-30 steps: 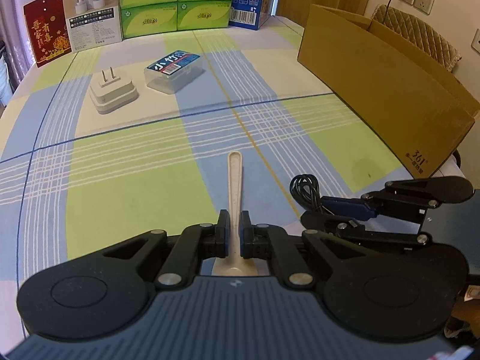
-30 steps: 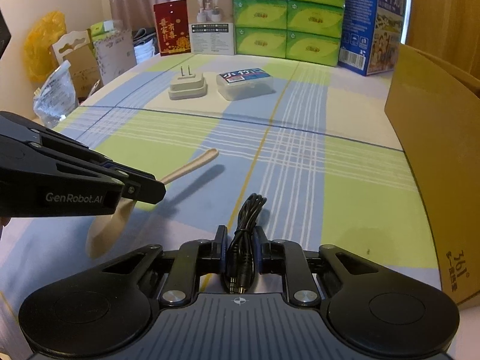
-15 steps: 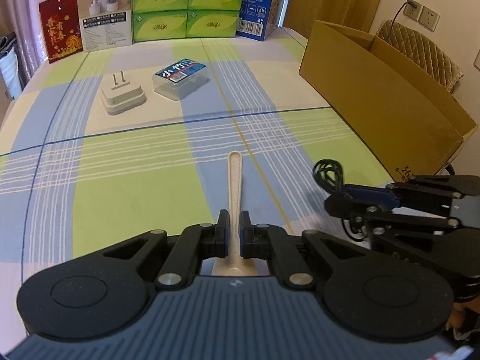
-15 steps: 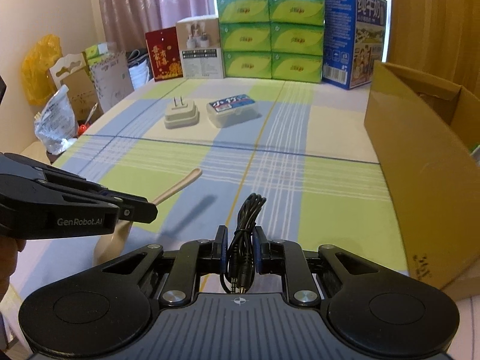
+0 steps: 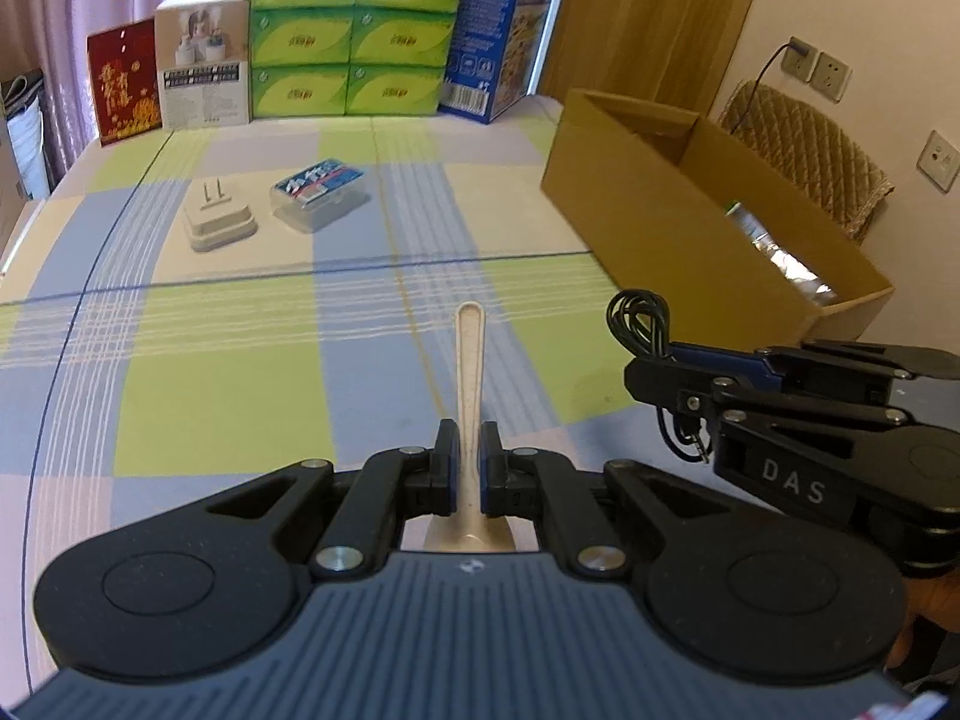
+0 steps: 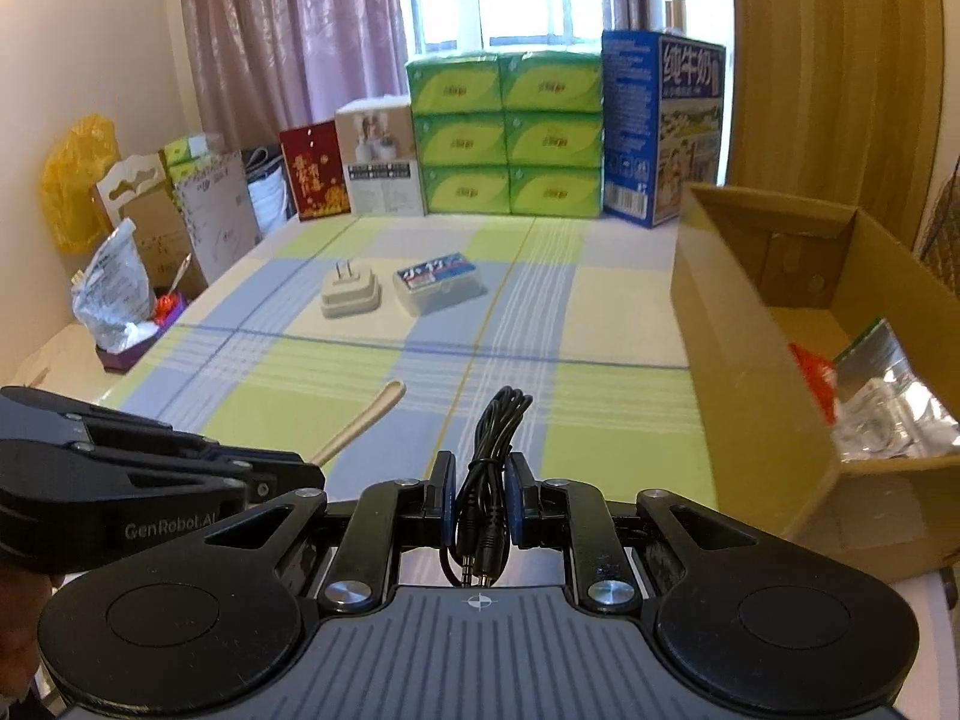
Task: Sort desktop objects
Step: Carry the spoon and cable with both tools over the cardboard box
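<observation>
My left gripper (image 5: 469, 450) is shut on a beige spoon (image 5: 468, 354), handle pointing forward, held above the checked tablecloth. My right gripper (image 6: 478, 483) is shut on a coiled black audio cable (image 6: 495, 438), its plugs hanging near the palm. In the left wrist view the right gripper (image 5: 645, 369) sits to the right with the cable (image 5: 639, 321) looped at its tip. In the right wrist view the left gripper (image 6: 300, 471) and spoon (image 6: 366, 423) show at lower left. An open cardboard box (image 6: 756, 360) stands at the right; its contents are partly visible.
A white plug adapter (image 5: 217, 222) and a clear plastic case with a blue label (image 5: 319, 193) lie on the far part of the table. Green tissue packs (image 5: 354, 36), a blue carton (image 5: 507, 30) and other boxes line the back edge. Bags sit left of the table (image 6: 114, 300).
Both grippers have risen and tilted up while keeping their grips, so the room and the inside of the cardboard box now show. The right gripper has shifted toward the box.
</observation>
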A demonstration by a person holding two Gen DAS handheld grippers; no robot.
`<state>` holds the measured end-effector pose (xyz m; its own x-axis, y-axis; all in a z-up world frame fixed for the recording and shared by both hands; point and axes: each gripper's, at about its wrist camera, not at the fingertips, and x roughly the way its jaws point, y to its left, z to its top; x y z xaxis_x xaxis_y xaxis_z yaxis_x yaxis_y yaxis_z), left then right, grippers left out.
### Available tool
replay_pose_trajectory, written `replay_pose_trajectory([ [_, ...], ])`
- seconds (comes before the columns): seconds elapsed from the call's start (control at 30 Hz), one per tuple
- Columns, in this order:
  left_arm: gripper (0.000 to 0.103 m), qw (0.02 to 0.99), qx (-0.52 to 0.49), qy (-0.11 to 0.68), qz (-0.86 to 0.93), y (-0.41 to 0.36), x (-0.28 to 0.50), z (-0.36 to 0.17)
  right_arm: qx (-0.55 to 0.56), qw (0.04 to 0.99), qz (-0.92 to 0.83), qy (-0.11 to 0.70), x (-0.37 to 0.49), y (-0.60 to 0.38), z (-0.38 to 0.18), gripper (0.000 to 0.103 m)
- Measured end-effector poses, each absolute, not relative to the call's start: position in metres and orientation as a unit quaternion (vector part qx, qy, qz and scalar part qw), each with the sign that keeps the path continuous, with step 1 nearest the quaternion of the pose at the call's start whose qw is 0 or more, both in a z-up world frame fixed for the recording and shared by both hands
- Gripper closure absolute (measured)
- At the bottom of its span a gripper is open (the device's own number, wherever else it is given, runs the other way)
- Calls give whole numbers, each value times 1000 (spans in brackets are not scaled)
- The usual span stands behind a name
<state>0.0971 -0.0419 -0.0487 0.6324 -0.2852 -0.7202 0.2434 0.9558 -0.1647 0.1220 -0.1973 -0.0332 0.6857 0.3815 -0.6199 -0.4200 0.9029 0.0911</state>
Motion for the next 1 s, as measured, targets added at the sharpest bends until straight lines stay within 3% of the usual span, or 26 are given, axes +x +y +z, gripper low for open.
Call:
replay_pose_trajectory([
  [0.63, 100, 913, -27, 367, -175, -91, 79, 7, -4, 935, 193, 299, 100, -256, 19, 89],
  [1.0, 100, 903, -48, 355, -236, -164, 95, 36, -6, 951, 131, 281, 112, -334, 50, 89],
])
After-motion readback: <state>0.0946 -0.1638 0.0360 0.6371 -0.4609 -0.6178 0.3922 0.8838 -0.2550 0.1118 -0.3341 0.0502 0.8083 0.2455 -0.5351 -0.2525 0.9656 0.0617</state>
